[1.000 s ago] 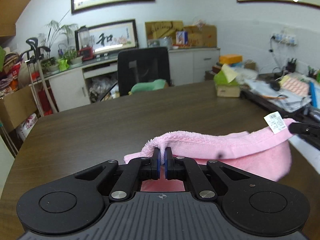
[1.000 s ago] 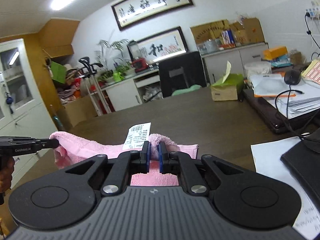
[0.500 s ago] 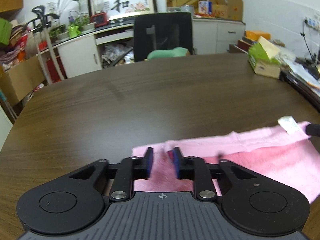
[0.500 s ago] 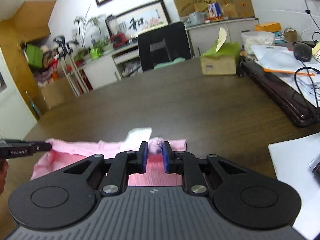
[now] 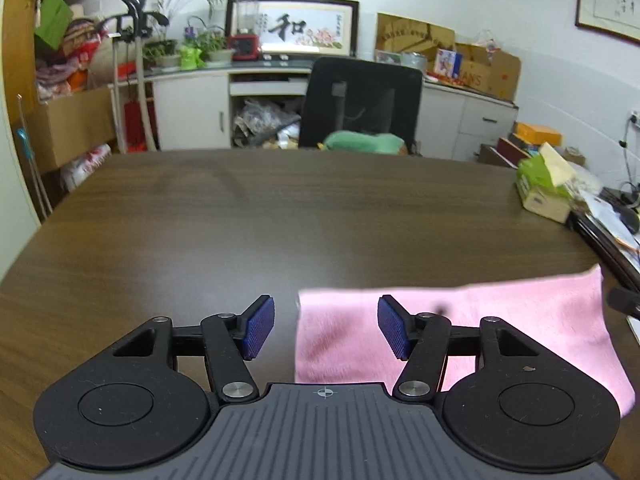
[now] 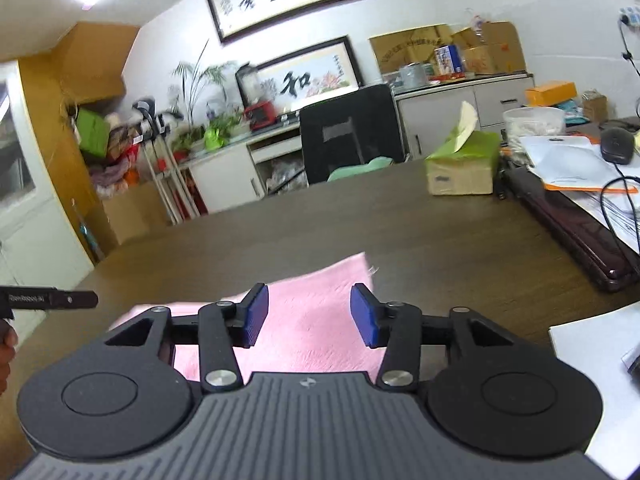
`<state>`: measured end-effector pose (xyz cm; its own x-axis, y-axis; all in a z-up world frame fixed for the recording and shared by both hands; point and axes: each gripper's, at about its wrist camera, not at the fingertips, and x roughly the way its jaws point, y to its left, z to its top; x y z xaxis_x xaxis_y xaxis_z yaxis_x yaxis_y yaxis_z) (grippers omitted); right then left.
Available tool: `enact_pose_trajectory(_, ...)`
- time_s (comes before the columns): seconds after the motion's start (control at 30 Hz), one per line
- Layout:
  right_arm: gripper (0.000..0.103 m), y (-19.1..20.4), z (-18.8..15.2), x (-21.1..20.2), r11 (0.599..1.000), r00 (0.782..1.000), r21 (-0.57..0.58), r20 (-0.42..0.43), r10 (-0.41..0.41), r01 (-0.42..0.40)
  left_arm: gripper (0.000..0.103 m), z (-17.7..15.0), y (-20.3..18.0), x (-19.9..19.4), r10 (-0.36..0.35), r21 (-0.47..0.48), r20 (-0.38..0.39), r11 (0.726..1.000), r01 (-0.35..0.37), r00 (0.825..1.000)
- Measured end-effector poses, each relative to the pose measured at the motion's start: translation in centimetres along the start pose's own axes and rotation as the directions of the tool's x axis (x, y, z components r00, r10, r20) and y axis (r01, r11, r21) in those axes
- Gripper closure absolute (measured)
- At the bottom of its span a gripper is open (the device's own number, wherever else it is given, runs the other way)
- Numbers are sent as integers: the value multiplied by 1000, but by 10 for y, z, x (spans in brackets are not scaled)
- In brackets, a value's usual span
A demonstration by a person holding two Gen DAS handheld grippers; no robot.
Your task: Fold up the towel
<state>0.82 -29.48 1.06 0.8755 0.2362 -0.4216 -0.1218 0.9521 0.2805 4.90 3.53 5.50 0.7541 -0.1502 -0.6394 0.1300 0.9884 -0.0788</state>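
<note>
The pink towel (image 5: 520, 320) lies flat and folded on the dark wooden table (image 5: 280, 220), at the lower right of the left wrist view. My left gripper (image 5: 326, 330) is open and empty, over the towel's left edge. In the right wrist view the towel (image 6: 308, 312) lies under my right gripper (image 6: 306, 316), which is open and empty above it. The left gripper's tip (image 6: 60, 300) shows at the left edge of the right wrist view. The right gripper's tip (image 5: 624, 300) shows at the right edge of the left wrist view.
A green tissue box (image 6: 460, 168) stands at the table's far right. A dark laptop (image 6: 568, 232), papers (image 6: 600, 380) and a mouse (image 6: 618, 144) lie along the right side. A black office chair (image 5: 360, 104) stands behind the table's far edge.
Both grippers held the towel's lifted edge a second ago. They lowered it onto the table, let go and opened wide. The towel now lies flat.
</note>
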Motion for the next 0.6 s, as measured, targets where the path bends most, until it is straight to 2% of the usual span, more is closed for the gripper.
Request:
enact_pose_trajectory(0.13, 54, 2, 1, 1, 1000, 1000, 1, -18, 4, -4, 43, -15, -8, 12, -36, 62, -56, 997, 40, 998)
enact_pose_trajectory(0.23, 51, -17, 4, 7, 993, 996, 77, -30, -88, 90, 43, -25, -13, 17, -54, 80, -71, 995, 60, 996)
enact_pose_trajectory(0.33, 51, -39, 5, 15, 995, 998, 93, -49, -28, 32, 40, -32, -12, 19, -79, 71, -71, 994, 84, 994)
enact_pose_trajectory(0.4, 52, -57, 6, 22, 989, 996, 131, -57, 74, -66, 35, -36, -11, 18, -87, 68, -62, 993, 92, 994)
enact_pose_trajectory(0.57, 51, -74, 7, 47, 980, 983, 145, -104, 155, -139, 33, -39, -11, 19, -94, 76, -49, 992, 97, 994)
enact_pose_trajectory(0.6, 51, -75, 8, 50, 977, 981, 142, -89, 173, -159, 32, -40, -12, 19, -95, 78, -46, 992, 99, 994)
